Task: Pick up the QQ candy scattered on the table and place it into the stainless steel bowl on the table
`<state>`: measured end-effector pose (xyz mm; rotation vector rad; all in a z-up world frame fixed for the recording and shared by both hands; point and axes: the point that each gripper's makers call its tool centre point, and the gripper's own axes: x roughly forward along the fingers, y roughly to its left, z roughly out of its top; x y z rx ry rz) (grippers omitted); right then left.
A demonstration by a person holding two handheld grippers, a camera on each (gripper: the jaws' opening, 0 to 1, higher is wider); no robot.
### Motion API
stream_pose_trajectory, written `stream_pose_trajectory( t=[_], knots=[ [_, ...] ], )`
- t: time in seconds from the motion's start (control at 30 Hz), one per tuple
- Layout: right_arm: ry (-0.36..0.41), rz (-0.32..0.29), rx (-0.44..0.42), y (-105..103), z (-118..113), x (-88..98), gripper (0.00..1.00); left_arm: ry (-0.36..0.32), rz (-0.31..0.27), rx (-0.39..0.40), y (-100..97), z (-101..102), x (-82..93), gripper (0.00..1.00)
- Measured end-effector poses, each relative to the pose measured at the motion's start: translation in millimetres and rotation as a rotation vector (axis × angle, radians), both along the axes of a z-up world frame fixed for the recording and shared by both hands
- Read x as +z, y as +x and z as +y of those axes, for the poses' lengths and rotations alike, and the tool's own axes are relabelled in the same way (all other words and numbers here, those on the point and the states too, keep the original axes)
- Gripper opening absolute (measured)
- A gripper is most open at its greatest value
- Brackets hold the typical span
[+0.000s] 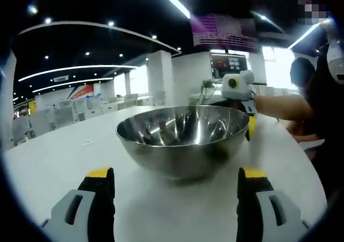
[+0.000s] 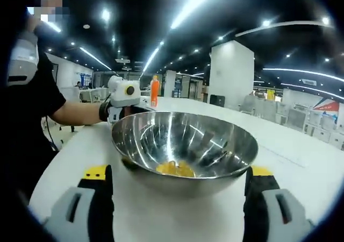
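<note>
Yellow-tipped jaws of left tool (image 1: 174,196) being held wide apart, nothing gripped; right tool (image 2: 177,196) likewise spread and empty. Steel bowl (image 1: 183,137) being faced from opposite sides, sitting on white bench (image 1: 59,161) just beyond both tools, roughly centred between each pair of jaws. Yellow candy (image 2: 176,169) lying in bowl bottom, seen in right gripper view. No loose candy being made out on bench. Neither tool judged nearer.

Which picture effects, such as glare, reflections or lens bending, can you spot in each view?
Left gripper view: ceiling light strips curve with fisheye bending; the stainless steel bowl mirrors them as streaks, and bright windows wash out behind it. Right gripper view: the bowl carries glare streaks, yellow candy shows inside, and the table is overexposed.
</note>
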<state>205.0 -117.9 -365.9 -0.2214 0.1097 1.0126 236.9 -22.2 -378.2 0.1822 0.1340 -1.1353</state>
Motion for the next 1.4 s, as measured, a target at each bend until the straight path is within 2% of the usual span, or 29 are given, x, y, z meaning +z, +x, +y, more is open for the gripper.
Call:
stream_pose_trajectory(
  t=[0.1, 0.2, 0.27, 0.3, 0.37, 0.63, 0.77, 0.83, 1.0, 1.1, 1.27, 1.4],
  knots=[
    [0.027, -0.020, 0.019, 2.9, 0.7, 0.7, 0.97, -0.042, 0.022, -0.020, 0.8, -7.4, 1.6, 0.95],
    [0.066, -0.026, 0.033, 4.7, 3.1, 4.1, 0.97, -0.037, -0.011, -0.023, 4.5, -13.6, 4.5, 0.95],
    [0.063, -0.049, 0.038, 6.2, 4.8, 3.6, 0.97, -0.065, -0.013, -0.033, 4.6, -17.9, 9.9, 0.95],
    [0.057, -0.065, 0.042, 10.0, 2.9, 3.3, 0.97, -0.058, -0.019, -0.045, 3.0, -21.2, 8.6, 0.95],
    [0.055, -0.071, 0.045, 10.6, 2.9, 3.5, 0.96, -0.058, -0.021, -0.066, -2.3, -26.5, 7.5, 0.94],
    [0.077, -0.057, 0.031, 9.3, -2.5, 11.9, 0.93, -0.067, -0.030, -0.063, -6.6, -25.9, 9.5, 0.93],
    [0.124, -0.072, 0.035, 11.1, -6.8, 26.3, 0.92, -0.098, -0.048, -0.069, -8.8, -27.3, 30.3, 0.93],
    [0.118, -0.084, 0.033, 11.4, -5.7, 35.8, 0.92, -0.095, -0.063, -0.070, -7.5, -28.7, 38.7, 0.93],
    [0.077, -0.116, 0.030, 31.5, -10.6, 63.1, 0.92, -0.077, -0.087, -0.071, 13.5, -31.3, 63.1, 0.93],
    [0.072, -0.122, 0.029, 50.9, -16.1, 69.3, 0.92, -0.083, -0.094, -0.070, 35.1, -35.8, 72.3, 0.93],
    [0.069, -0.107, 0.023, 80.4, -23.7, 60.4, 0.92, -0.091, -0.076, -0.074, 66.8, -43.5, 62.2, 0.93],
    [0.060, -0.088, 0.021, 97.7, -26.8, 39.2, 0.93, -0.078, -0.062, -0.073, 83.6, -48.6, 44.1, 0.93]
  ],
)
